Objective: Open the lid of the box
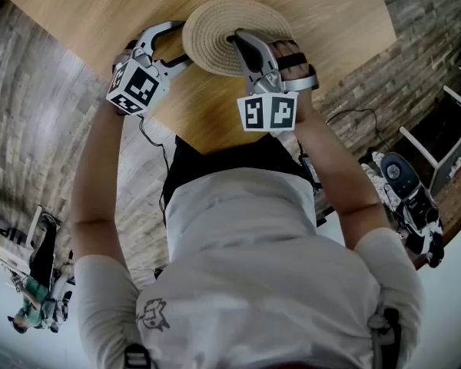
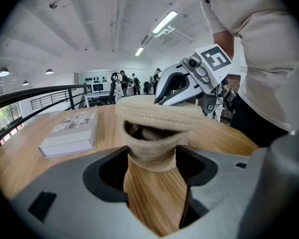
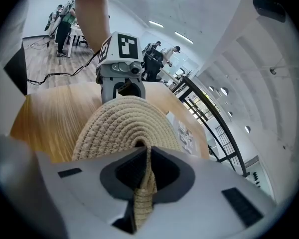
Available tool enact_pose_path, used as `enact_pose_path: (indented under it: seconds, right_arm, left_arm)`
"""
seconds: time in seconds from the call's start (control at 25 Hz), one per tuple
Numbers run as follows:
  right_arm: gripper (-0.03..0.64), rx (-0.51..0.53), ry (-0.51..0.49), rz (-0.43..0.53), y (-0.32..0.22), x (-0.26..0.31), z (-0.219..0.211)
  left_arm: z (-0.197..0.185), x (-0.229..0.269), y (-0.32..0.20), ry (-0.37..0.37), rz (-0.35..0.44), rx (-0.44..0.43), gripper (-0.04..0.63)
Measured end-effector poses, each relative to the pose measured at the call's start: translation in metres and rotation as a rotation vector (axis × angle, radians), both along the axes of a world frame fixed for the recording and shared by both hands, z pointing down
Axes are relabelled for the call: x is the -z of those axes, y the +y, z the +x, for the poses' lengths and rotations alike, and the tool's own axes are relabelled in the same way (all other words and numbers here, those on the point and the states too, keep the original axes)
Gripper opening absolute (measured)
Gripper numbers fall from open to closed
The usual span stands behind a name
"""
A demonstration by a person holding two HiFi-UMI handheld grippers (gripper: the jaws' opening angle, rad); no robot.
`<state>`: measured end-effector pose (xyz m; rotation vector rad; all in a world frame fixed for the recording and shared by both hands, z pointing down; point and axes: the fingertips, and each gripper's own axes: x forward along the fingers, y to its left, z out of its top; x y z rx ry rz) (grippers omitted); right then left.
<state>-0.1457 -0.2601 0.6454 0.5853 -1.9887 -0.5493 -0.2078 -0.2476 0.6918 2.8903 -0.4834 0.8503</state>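
A round woven rope box stands on the wooden table. Its coiled lid is tilted up off the body, and a dark gap shows under it. My left gripper reaches in from the left with wide jaws that press the body's two sides. From the near side, my right gripper is shut on the rope tab at the middle of the lid.
A grey book lies flat on the table beyond the box. The table's near edge runs just in front of the person's body. A black railing stands behind the table's far side, and people stand far off in the room.
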Motion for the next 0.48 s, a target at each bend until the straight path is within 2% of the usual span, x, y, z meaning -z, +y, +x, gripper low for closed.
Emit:
enact_pose_path:
  seconds: [0.48]
  right_arm:
    - [0.031, -0.008, -0.033, 0.041, 0.001, 0.03, 0.006]
  left_arm:
    - [0.001, -0.005, -0.003, -0.008, -0.031, 0.028, 0.305]
